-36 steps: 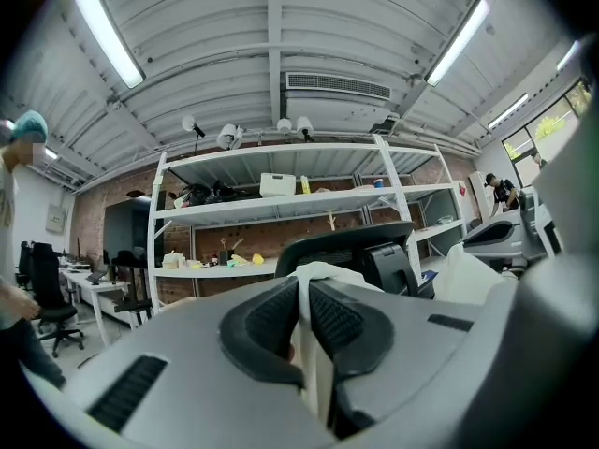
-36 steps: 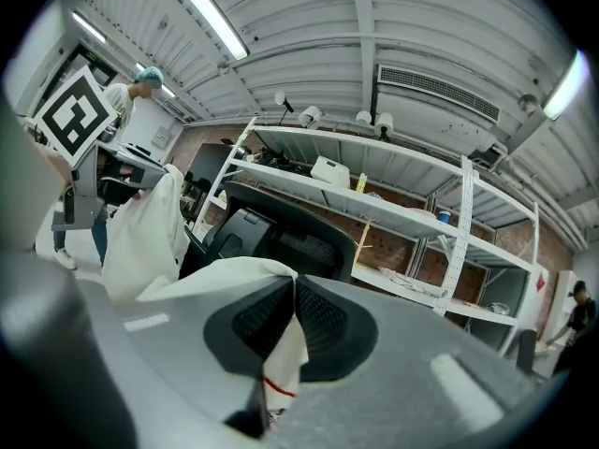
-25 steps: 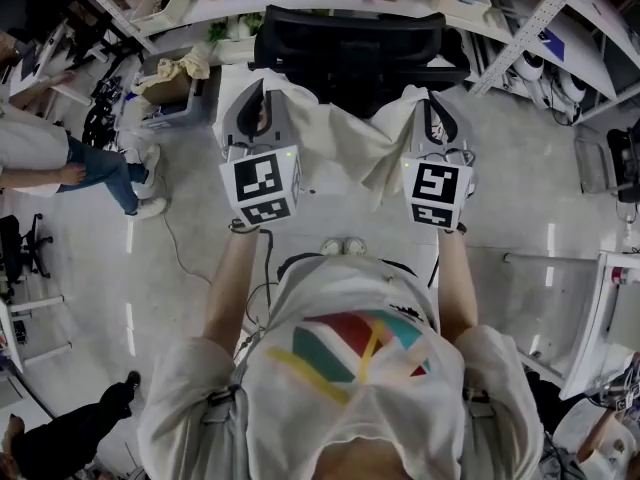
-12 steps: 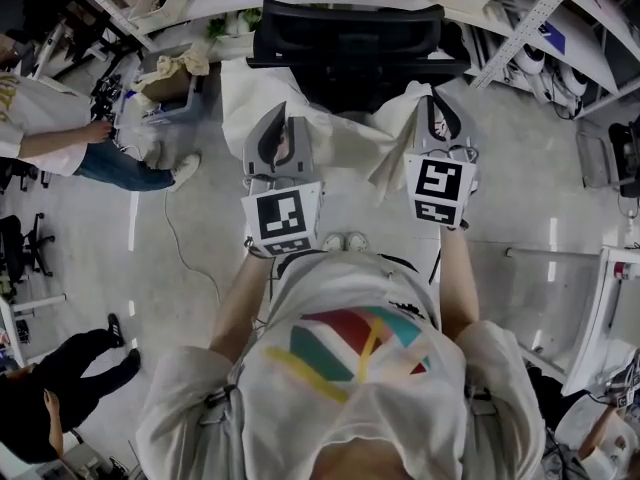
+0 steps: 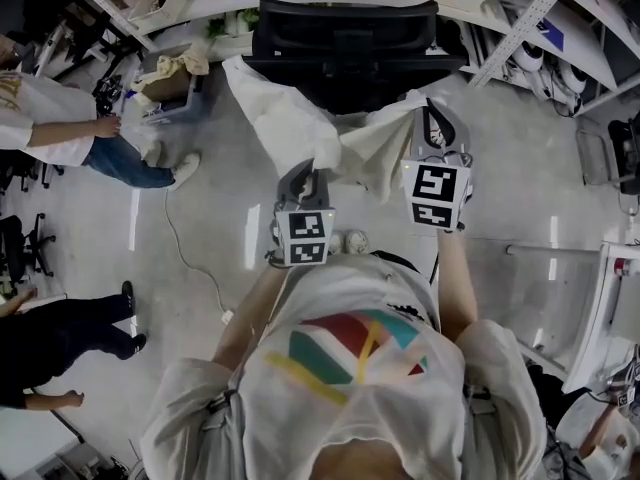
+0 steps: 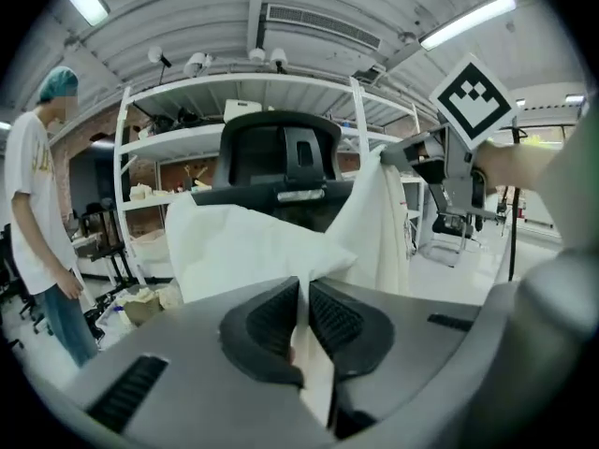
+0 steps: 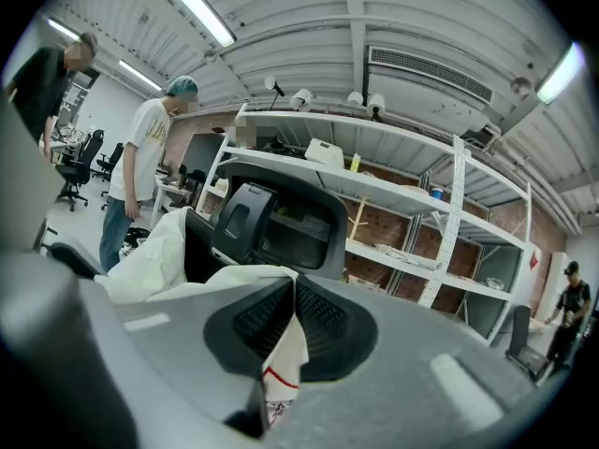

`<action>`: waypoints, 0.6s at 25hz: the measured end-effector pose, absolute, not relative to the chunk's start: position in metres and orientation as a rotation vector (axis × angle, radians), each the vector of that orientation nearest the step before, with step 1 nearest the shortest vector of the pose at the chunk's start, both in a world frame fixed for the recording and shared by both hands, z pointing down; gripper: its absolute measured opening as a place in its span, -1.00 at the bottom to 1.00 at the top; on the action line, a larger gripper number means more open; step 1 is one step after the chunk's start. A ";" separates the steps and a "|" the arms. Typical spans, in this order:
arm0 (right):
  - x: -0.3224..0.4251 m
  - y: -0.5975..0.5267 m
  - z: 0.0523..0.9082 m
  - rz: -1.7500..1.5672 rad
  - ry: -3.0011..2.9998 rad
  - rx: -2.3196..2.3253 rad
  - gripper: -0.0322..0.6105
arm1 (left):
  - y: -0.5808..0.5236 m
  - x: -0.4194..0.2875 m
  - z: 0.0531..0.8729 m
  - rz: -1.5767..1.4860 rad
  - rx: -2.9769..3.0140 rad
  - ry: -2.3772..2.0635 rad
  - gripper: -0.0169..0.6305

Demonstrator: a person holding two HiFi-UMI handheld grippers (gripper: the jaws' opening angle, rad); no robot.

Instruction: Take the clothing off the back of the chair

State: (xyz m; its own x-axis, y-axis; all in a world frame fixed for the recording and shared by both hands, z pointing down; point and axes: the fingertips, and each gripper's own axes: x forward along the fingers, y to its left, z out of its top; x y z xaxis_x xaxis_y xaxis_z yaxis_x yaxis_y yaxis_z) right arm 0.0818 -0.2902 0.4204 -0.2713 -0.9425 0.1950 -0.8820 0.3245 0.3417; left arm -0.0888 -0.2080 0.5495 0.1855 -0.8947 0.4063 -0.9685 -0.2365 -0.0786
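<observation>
The left gripper [image 6: 304,299] has its jaws squeezed together on a fold of the white garment [image 6: 245,243]. The cloth is pinched between the ribbed pads and trails out behind them. The right gripper [image 7: 291,299] is clamped just as tightly on another edge. The strip hanging out of its jaws carries a thin red line with small print below it, too blurred to read.

In the head view each gripper's cube [image 5: 305,238] shows a black-and-white square marker, with no letters. The garment stretches between the two grippers on the near side of the black chair [image 5: 345,38]. Its far left corner reaches up to just beside the chair's back; whether it touches there I cannot tell.

The wearer's shirt [image 5: 350,353] bears coloured stripes and no words. A bystander [image 5: 45,128] at the far left has a yellowish print on a pale shirt, unreadable. Shelves [image 6: 281,87] stand behind the chair.

A second ago the left gripper was out beside the chair, level with the right one. It has since come nearer to the person's body and in toward the right. The cloth, then bunched against the chair, is now drawn into a long sheet. The right gripper has hardly shifted. A person in dark clothes [image 5: 60,343] has moved further in at the near left.
</observation>
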 end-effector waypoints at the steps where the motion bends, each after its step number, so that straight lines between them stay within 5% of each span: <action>1: 0.083 -0.290 0.423 -0.216 -2.235 1.624 -0.86 | -0.205 -0.089 0.561 0.588 2.235 -1.777 -0.88; 15: 0.069 -0.274 0.461 -0.128 -2.221 1.511 -0.86 | -0.167 -0.117 0.647 0.652 1.932 -1.672 -0.88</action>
State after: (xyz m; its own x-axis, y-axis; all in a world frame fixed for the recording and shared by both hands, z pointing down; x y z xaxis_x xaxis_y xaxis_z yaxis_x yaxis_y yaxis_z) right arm 0.0686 -0.2744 0.4607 -0.2999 -0.9021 0.3101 -0.8607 0.3961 0.3199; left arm -0.1175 -0.1667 0.6470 0.1316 -0.7514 0.6466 -0.9907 -0.1217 0.0602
